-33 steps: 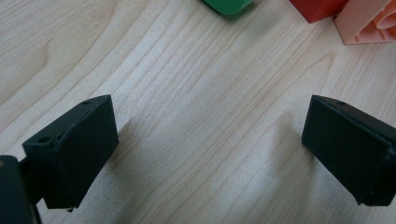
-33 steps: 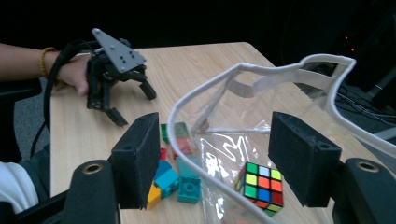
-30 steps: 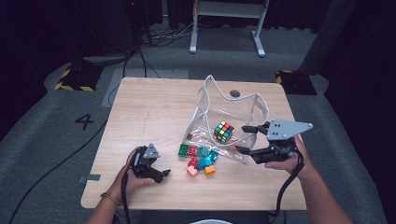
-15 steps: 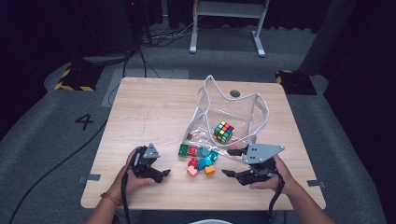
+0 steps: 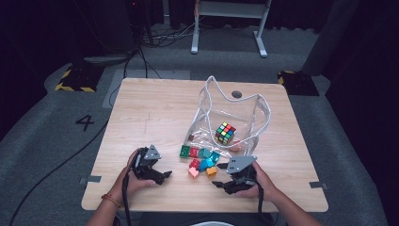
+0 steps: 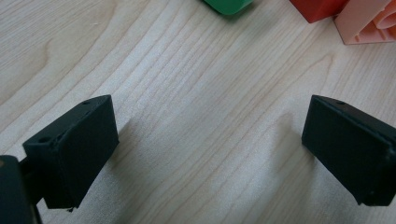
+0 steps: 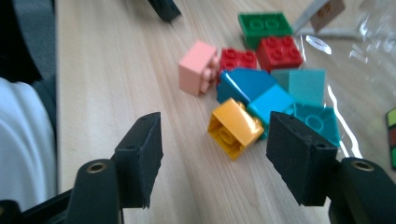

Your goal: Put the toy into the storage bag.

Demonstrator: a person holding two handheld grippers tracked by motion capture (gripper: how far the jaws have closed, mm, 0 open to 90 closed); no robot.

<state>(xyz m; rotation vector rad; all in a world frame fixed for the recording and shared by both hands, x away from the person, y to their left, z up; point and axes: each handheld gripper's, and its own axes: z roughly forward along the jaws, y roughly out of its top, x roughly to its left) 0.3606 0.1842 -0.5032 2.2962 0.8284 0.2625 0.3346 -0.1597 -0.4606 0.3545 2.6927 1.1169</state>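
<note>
Right tool [image 5: 225, 184] sits low over the desk [image 5: 155, 113] with its jaws apart and nothing between them, and the orange brick [image 7: 235, 127] lies just ahead of the opening, a bit toward the right-hand jaw in the right gripper view, at the near edge of the brick pile [image 5: 200, 159]. It lies tilted, so I'd guess a short push forward would bracket it. Left tool [image 5: 160, 176], also spread wide and empty, rests on bare wood farther off, so the right hand's clearly nearer.
</note>
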